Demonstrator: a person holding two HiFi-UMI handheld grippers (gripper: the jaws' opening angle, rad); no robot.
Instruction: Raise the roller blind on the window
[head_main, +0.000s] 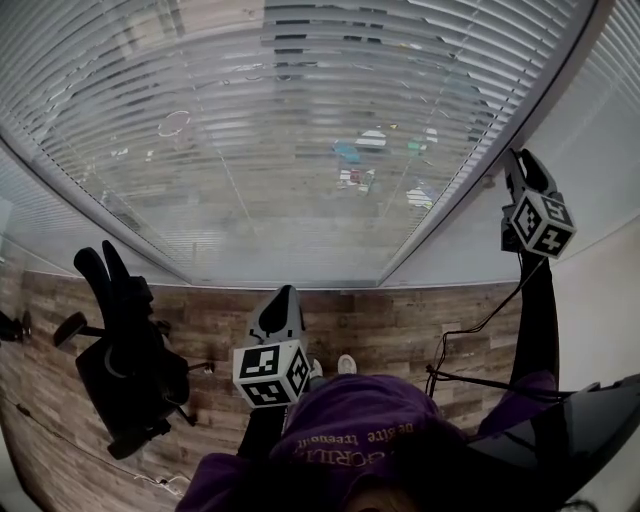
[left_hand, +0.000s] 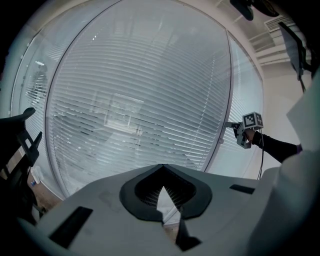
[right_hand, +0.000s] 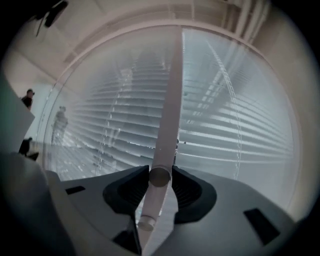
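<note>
Gripping: right gripper (right_hand: 161, 176) fingers clamped on the white wand (right_hand: 168, 110); only the right gripper view shows this.
Left gripper (left_hand: 162, 167): fingers together, empty.
Head view only: slatted blind (head_main: 300, 150) down over the whole window, wood floor (head_main: 400, 330) below.
Wand axis: near upright at the blind's right edge, lower end toward the camera.

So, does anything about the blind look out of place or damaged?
Nothing stands out: the blind hangs evenly slatted, and its wand sits straight between the jaws of the right gripper.
</note>
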